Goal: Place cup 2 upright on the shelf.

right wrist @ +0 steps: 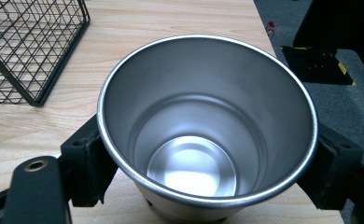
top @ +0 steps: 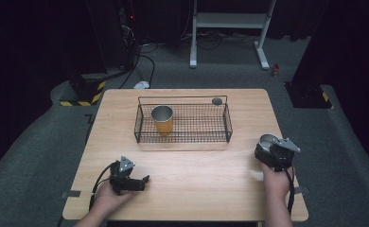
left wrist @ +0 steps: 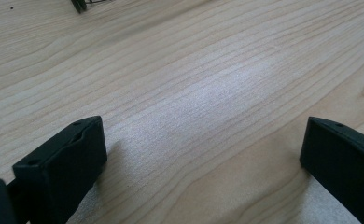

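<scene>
A steel cup (right wrist: 207, 126) stands upright between my right gripper's (right wrist: 207, 177) jaws, which press on both its sides; its shiny inside is empty. In the high view this cup (top: 267, 143) sits near the table's right edge with my right gripper (top: 273, 152) shut on it. A second cup (top: 162, 119), steel with an orange body, stands upright in the left part of the black wire basket (top: 227, 124). My left gripper (top: 144, 182) lies low over the front left of the table, open, with bare wood between its jaws (left wrist: 203, 158).
The basket (right wrist: 49, 74) lies at the upper left in the right gripper view. A small dark round thing (top: 216, 100) rests at the basket's far right corner. The wooden table (top: 192, 175) ends close to the right of the held cup. A desk frame (top: 230, 21) stands beyond.
</scene>
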The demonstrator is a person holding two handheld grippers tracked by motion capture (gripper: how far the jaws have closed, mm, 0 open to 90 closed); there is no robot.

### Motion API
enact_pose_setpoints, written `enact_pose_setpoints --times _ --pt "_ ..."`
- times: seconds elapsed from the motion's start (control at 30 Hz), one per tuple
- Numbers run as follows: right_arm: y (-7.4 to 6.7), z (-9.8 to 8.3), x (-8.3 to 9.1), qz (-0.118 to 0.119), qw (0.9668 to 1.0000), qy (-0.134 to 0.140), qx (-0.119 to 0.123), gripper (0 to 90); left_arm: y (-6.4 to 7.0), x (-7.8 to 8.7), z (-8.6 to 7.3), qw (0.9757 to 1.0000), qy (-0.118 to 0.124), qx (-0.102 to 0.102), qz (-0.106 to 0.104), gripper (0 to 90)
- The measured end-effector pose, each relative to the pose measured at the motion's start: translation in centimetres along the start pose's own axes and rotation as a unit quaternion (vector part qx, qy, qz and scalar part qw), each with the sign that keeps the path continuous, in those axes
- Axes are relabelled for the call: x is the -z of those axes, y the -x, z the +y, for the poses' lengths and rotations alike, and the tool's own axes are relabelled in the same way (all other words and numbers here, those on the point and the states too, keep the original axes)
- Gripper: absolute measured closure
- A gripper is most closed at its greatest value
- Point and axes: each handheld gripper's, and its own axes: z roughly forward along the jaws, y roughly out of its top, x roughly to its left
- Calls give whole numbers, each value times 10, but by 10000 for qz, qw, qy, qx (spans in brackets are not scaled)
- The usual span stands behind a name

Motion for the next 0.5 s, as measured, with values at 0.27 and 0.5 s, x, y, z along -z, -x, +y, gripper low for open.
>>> enact_pose_setpoints --times 0.27,0.5 --pt "-5 3 6 99 9999 58 60 184 0 0 0 10000 1 -12 5 9" --pt "-15 7 16 276 9992 234 156 185 0 0 0 10000 1 -25 5 9"
